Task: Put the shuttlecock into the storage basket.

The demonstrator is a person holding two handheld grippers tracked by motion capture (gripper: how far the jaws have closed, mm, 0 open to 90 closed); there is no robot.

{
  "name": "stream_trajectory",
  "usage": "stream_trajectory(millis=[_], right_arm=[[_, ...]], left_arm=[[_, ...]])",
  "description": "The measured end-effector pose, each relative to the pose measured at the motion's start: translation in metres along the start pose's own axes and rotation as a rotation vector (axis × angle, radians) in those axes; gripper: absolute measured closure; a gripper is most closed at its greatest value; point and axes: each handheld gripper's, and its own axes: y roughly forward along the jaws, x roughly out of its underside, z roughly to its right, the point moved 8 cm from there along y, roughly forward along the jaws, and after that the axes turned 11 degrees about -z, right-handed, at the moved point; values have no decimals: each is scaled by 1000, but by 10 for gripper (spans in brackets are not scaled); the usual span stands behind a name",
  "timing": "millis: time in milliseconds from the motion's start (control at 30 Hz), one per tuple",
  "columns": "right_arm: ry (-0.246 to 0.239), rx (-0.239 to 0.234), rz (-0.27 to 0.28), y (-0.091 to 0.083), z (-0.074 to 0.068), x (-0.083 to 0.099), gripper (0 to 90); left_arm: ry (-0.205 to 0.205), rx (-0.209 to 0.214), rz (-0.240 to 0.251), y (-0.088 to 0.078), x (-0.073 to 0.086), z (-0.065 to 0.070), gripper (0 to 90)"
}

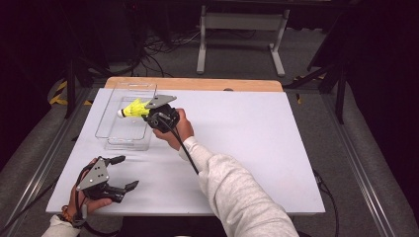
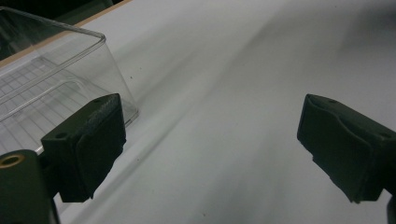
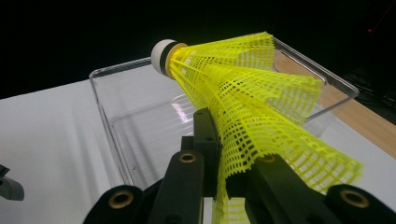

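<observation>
A yellow shuttlecock [image 1: 132, 109] with a white cork tip is pinched by its mesh skirt in my right gripper [image 1: 149, 111], which is shut on it. It hangs over the clear plastic bin [image 1: 124, 140] at the table's left, cork pointing left. In the right gripper view the skirt of the shuttlecock [image 3: 252, 107] fans out from between the jaws, above the bin [image 3: 135, 140]. My left gripper [image 1: 124, 173] rests open at the near left of the table, nothing between its jaws. Its pads [image 2: 88, 144] stand wide apart beside the bin [image 2: 51, 93].
A white table top [image 1: 247, 143] spreads to the right of the bin, with a wooden strip [image 1: 197, 84] along its far edge. Beyond the table stand a metal frame [image 1: 242, 29] and cables on the floor.
</observation>
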Motion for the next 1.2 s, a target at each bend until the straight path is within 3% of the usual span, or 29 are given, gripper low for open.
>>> stream_trajectory(millis=[600,767,967,1200], right_arm=[[-21,-67,-41,27,-18,-10,873],[-29,-84,-58,35,-24,-11,872],[-54,-86,-80,48,-29,-15,871],[-42,-89,-108,63,-26,-7,870]], left_arm=[[0,5,3,-1,0,2,89],[-18,6,16,-3,0,0,89],[-18,5,20,-4,0,0,89],[-8,5,11,-4,1,1,89]])
